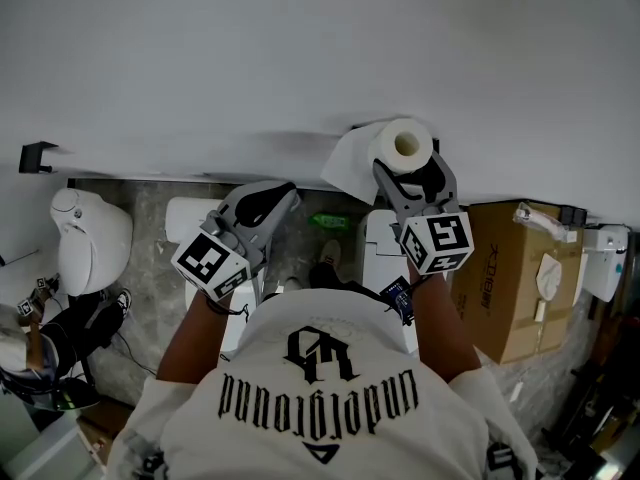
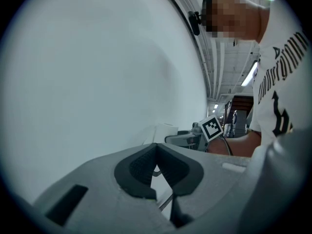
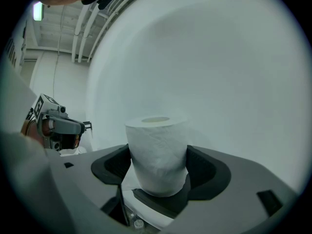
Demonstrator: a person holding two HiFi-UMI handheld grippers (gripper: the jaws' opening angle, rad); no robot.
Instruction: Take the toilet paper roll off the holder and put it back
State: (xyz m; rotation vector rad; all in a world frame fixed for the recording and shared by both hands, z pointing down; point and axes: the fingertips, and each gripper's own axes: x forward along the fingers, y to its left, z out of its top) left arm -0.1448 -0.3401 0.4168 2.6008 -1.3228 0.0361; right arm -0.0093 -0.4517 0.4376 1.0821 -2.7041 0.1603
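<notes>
White wall (image 1: 200,58) for a backdrop, with a cardboard box (image 1: 510,268) on the floor at lower right. Raised against that wall, right gripper (image 3: 158,165) clamped on both flanks of the toilet paper roll (image 3: 156,140). Hollow core bare, so seemingly off its holder and carried free. Lower and to the side, left gripper (image 2: 156,152), pads pressed together on nothing, held out of the way, probably in reserve for steadying. Loose sheet (image 1: 345,168) trailing from the roll toward the wall. Holder itself not clearly made out, likely close behind the roll.
</notes>
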